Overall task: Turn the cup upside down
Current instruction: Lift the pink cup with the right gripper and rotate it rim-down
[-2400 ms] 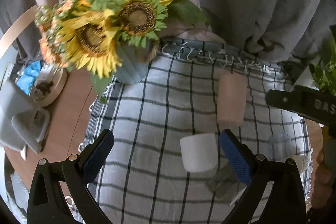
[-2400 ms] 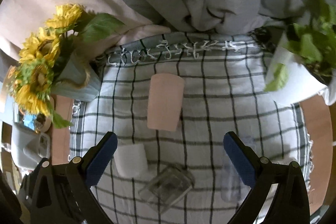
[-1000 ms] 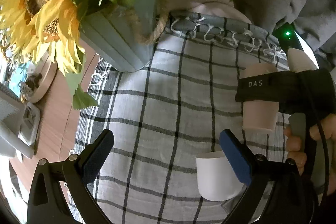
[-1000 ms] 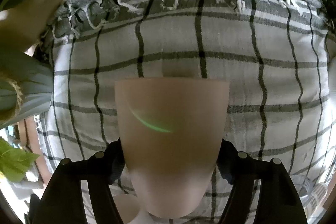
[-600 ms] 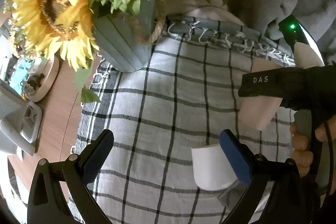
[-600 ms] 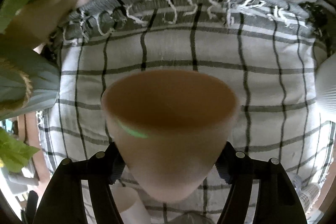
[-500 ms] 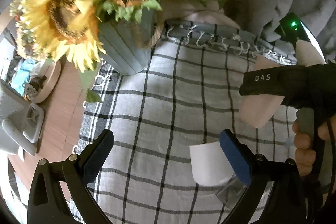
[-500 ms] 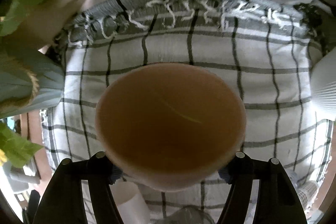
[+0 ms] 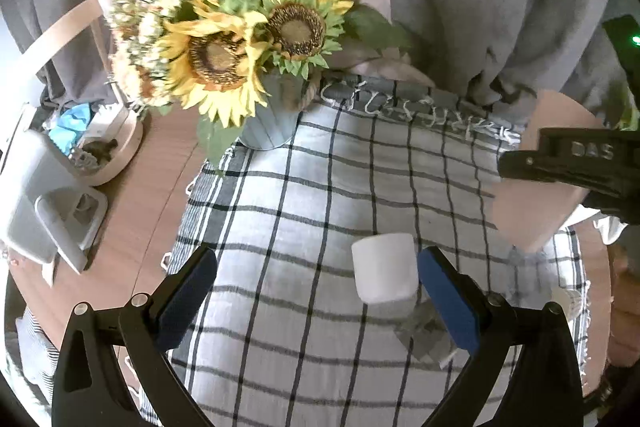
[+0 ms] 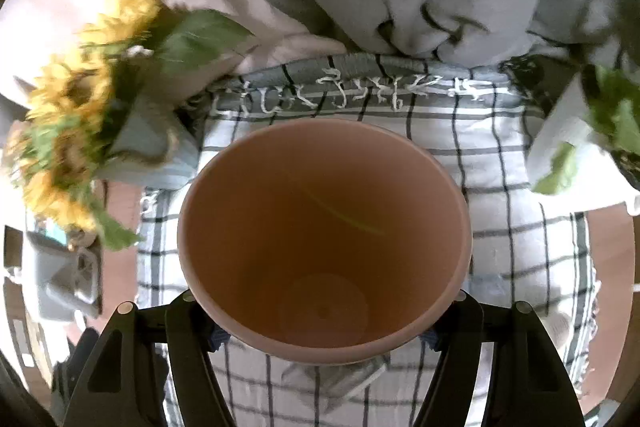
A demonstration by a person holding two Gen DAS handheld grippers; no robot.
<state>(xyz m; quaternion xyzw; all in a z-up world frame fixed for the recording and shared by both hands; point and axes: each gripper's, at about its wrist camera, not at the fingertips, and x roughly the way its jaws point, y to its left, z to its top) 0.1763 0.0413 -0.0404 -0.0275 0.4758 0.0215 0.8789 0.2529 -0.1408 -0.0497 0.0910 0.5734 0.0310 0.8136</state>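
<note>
My right gripper (image 10: 322,337) is shut on a pink cup (image 10: 324,239) and holds it in the air above the checked cloth (image 10: 516,239), tilted so its open mouth faces the camera. In the left wrist view the same pink cup (image 9: 528,203) hangs at the right, clamped in the black right gripper (image 9: 572,167). My left gripper (image 9: 316,299) is open and empty above the cloth (image 9: 300,211). A white cup (image 9: 385,267) stands on the cloth just left of its right finger. A clear glass (image 9: 424,331) lies below the white cup.
A sunflower vase (image 9: 268,131) stands at the cloth's far left corner. A white potted plant (image 10: 576,147) stands at the far right. A round wooden tray (image 9: 112,143) and a grey holder (image 9: 52,211) sit on the wooden table at left. Grey fabric hangs behind.
My right gripper closed on the pink cup, lifted it off the cloth and tilted it until its mouth faces the camera. My left gripper drew back and up.
</note>
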